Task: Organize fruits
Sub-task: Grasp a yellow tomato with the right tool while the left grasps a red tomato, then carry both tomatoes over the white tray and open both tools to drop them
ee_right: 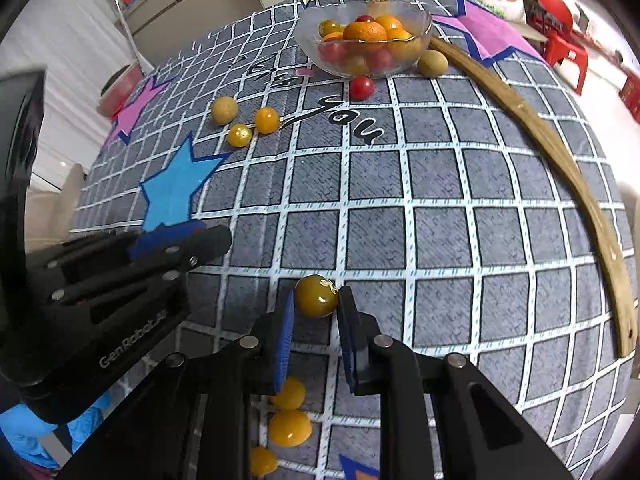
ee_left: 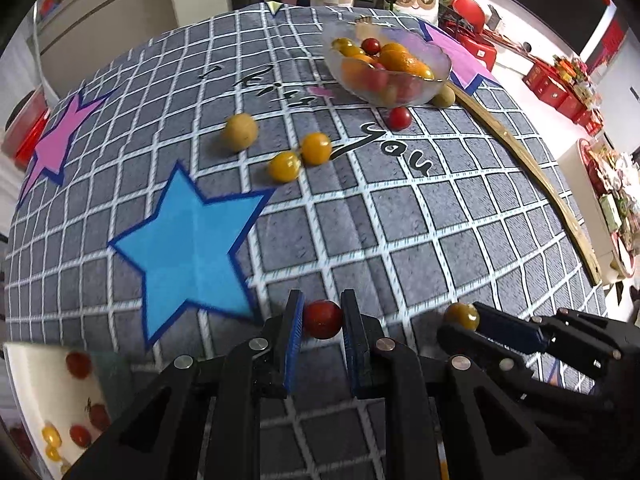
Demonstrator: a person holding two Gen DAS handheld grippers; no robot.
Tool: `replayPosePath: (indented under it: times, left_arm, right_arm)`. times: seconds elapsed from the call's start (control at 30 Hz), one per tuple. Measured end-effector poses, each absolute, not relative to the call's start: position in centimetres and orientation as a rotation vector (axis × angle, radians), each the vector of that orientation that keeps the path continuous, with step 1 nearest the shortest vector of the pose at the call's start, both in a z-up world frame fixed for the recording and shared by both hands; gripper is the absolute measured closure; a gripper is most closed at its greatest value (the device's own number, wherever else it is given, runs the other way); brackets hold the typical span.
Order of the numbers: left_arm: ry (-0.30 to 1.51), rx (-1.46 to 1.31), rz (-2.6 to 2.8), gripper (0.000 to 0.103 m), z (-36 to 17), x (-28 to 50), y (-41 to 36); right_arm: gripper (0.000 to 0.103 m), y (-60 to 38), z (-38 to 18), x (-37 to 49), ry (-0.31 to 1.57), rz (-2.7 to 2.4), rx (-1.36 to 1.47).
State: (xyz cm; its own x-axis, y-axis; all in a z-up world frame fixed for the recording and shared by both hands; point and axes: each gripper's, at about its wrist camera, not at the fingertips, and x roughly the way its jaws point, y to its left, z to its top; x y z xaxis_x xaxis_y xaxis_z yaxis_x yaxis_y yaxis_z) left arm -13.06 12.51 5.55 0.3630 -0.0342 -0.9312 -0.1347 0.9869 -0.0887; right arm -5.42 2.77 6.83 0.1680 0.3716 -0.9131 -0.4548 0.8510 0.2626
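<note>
My left gripper [ee_left: 322, 320] is shut on a red cherry tomato [ee_left: 322, 319] above the grey checked cloth. My right gripper [ee_right: 316, 300] is shut on a dark yellow tomato [ee_right: 316, 295]; it shows in the left wrist view [ee_left: 462, 316] too. A glass bowl [ee_left: 440, 65] of oranges and tomatoes stands at the far side, also in the right wrist view [ee_right: 316, 50]. Loose on the cloth: three yellow fruits [ee_left: 283, 166] at mid left, a red tomato [ee_left: 399, 118] and a greenish fruit [ee_left: 444, 98] by the bowl.
A white plate [ee_left: 28, 392] with red and yellow tomatoes sits at the lower left. Three yellow tomatoes [ee_right: 290, 427] lie under my right gripper. A curved wooden strip [ee_right: 560, 168] runs along the right of the cloth. Red boxes and chairs stand beyond the table.
</note>
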Motion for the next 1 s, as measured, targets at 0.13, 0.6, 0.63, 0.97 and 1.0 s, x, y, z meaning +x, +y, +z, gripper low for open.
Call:
replayPosePath:
  times: [0.13,0.6,0.63,0.97,1.0]
  left_arm:
    - [1.185,-0.173,0.076,0.083,6.7,-15.4,13.1]
    - [1.146,-0.224,0.199,0.083,9.5,-22.7,17.0]
    - [1.146,-0.228,0.214,0.083,9.6,-23.7,17.7]
    - [1.16,-0.298,0.376,0.083,8.9,-30.8,24.1]
    - [1.162,-0.304,0.391,0.083,8.8,-31.5,24.6]
  right_arm:
    - [0.08,1.8,7.6,-6.2,1.3,0.599,-0.043]
    - [0.079,4.1,10.5,-10.4,1.337,0.665,-0.059]
    - [0.08,4.9,10.6,-10.9,1.338,0.682,-0.066]
    - [0.079,12.8,11.7,-15.2,1.333,0.833,-0.154]
    - [0.079,13.5,11.8,-15.6,1.332,0.846,-0.164]
